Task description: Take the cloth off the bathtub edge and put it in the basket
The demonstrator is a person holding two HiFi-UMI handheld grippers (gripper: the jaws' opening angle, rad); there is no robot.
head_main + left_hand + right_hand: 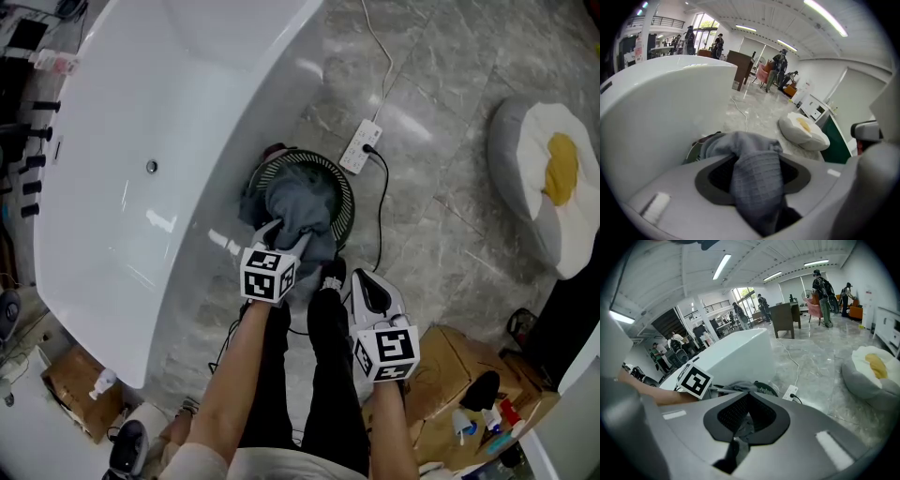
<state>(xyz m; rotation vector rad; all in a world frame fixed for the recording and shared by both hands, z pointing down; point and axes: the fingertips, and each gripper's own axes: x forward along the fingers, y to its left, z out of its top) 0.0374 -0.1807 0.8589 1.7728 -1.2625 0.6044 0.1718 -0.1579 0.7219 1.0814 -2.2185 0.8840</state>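
The grey waffle cloth (298,208) lies heaped in the round dark basket (345,187), which stands on the floor beside the white bathtub (141,141). My left gripper (281,234) reaches over the basket's near rim and is shut on the cloth. In the left gripper view a fold of the cloth (754,183) runs through the left gripper (757,157) and spills ahead toward the basket (693,151). My right gripper (361,281) hangs to the right, nearer me, shut with nothing in it. The right gripper (750,394) looks toward the basket (766,387) and the tub (731,357).
A white power strip (361,145) with a black cable lies on the marble floor just beyond the basket. An egg-shaped cushion (553,178) sits far right. Cardboard boxes (450,366) and bottles are at the lower right. My legs (323,375) stand behind the basket.
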